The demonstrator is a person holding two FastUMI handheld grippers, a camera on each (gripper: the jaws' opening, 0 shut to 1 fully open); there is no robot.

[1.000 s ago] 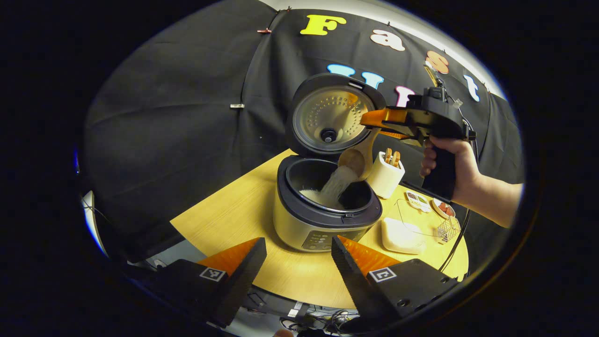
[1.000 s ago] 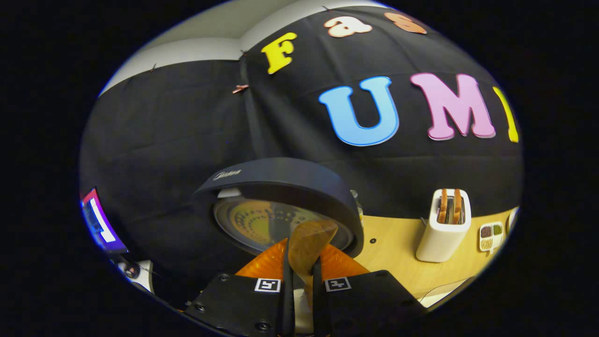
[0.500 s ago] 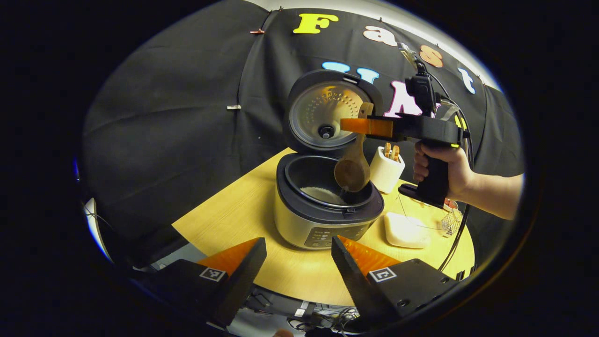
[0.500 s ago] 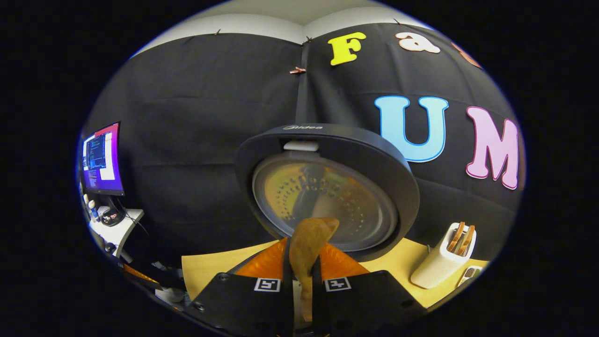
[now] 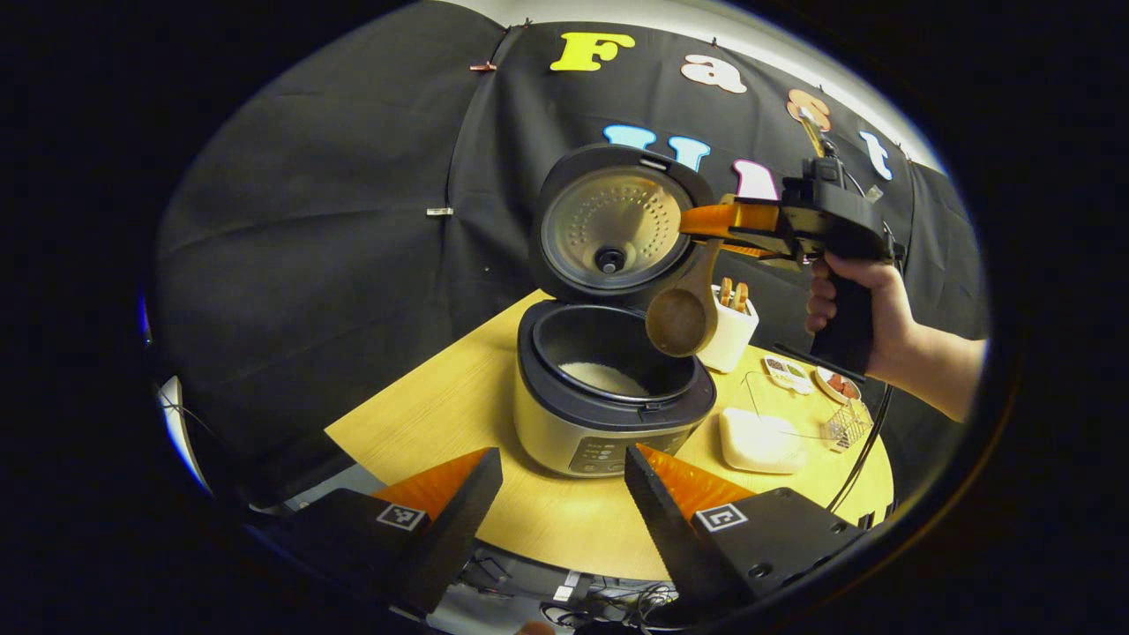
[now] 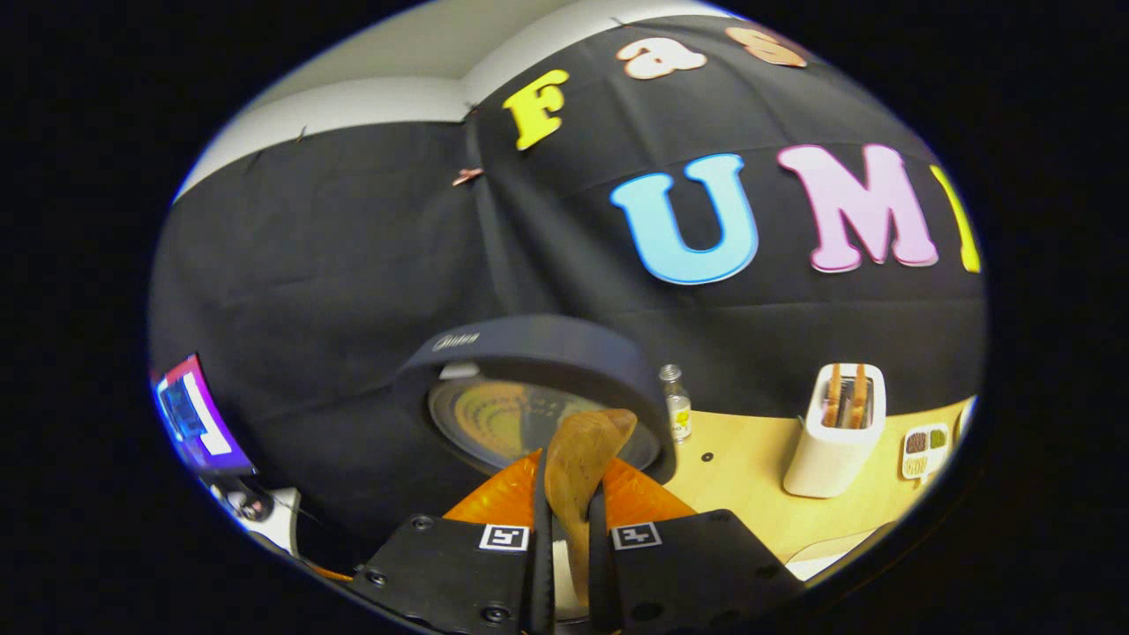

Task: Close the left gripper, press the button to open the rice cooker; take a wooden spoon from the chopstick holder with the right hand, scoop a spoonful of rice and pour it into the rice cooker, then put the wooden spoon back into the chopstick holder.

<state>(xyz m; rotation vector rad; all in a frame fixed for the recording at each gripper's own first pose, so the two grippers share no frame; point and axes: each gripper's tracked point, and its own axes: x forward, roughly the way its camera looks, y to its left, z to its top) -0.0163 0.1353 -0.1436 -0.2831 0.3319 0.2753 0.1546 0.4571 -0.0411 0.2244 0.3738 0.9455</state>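
Observation:
The rice cooker stands open on the wooden table, its lid upright and white rice in the pot. My right gripper, held by a hand, hovers above the pot's right rim, shut on the handle of the wooden spoon, whose empty bowl hangs down. In the right gripper view the spoon handle stands between the fingers of my right gripper, in front of the lid. The white chopstick holder stands just right of the cooker. My left gripper is open, low in front of the cooker.
A white lidded box, a clear container, a small wire basket and small dishes sit at the table's right. A little bottle stands behind the cooker. A monitor glows far left. A cable hangs off the table's right edge.
A second ago rice was streaming from the spoon into the pot. The spoon then hung emptied over it, and now it has lifted and shifted toward the right rim. My left gripper has stayed put.

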